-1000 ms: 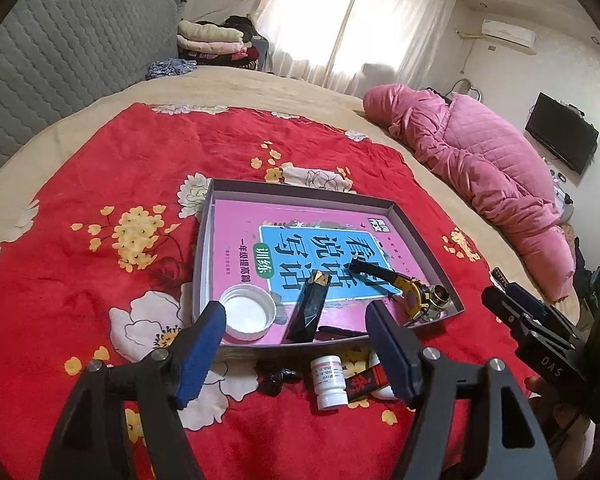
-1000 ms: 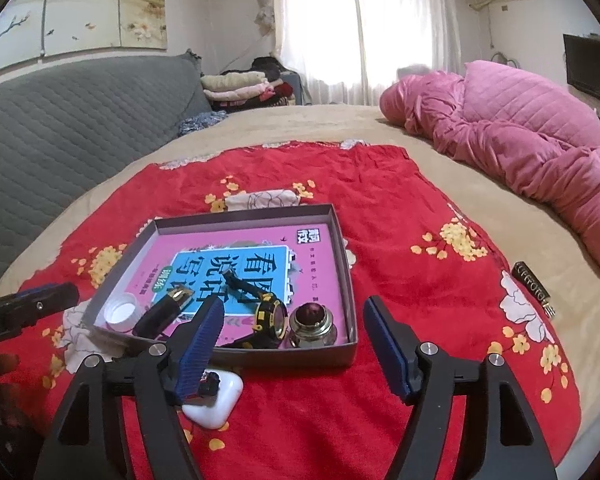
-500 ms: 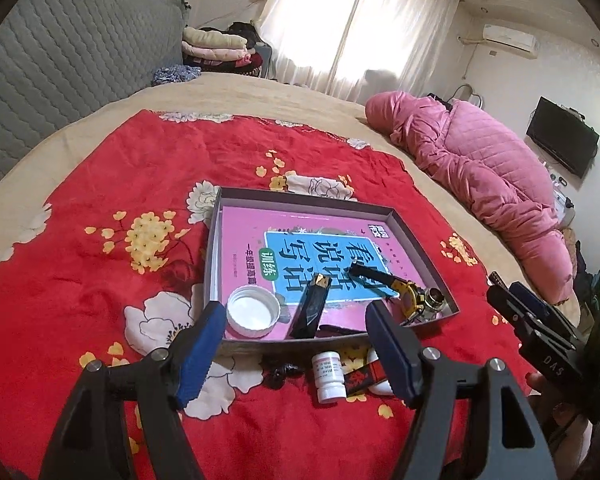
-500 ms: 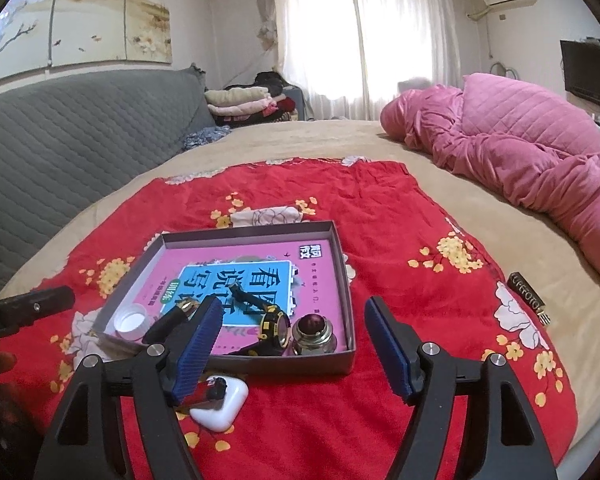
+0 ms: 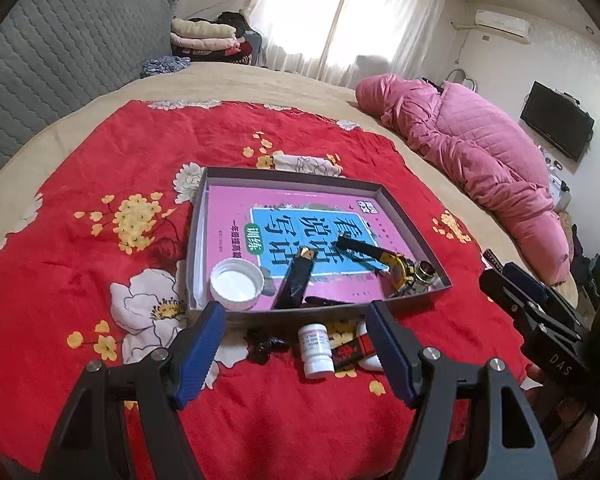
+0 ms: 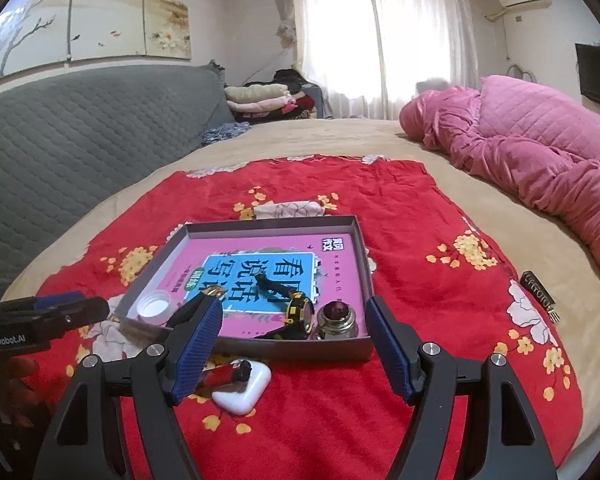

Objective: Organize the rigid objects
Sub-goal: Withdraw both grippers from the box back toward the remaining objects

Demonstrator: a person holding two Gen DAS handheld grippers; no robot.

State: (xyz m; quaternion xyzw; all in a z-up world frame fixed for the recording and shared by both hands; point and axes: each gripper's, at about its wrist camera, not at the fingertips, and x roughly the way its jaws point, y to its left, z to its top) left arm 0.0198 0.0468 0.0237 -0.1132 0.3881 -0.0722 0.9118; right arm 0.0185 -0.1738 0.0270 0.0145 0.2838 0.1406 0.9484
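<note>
Nearest the cameras, the left tool (image 5: pixel 296 354) and the right tool (image 6: pixel 292 350) both hang with their blue pads spread wide and nothing between them, above the red flowered blanket (image 5: pixel 80 184) on the bed. Just beyond the left tool lie the loose things not yet put away: a small white pill bottle (image 5: pixel 315 350) on its side, a dark clump (image 5: pixel 264 345) that is too small to identify, a red lighter (image 5: pixel 350 350), and a white earbud case (image 6: pixel 242 390), the lighter resting partly on the case. Being so crowded, a closing tool could catch two at once or flick the round bottle away across the soft cloth, which gives under pressure and may let a smooth object slip out of the pads. Further off sits the shallow grey box (image 5: pixel 404 216) lined by a pink booklet (image 5: pixel 236 216), already holding a white cap (image 5: pixel 237 285), a black lighter (image 5: pixel 296 282), a yellow-trimmed watch (image 6: pixel 298 312) and a small brass cylinder (image 6: pixel 337 318). The box looks light, so a tool bumping its near wall might shove it or tip the contents; dropping from height could bounce a piece off the slick cover. Far right, a dark comb-like item (image 6: pixel 538 290) lies well apart and might be overlooked.
</note>
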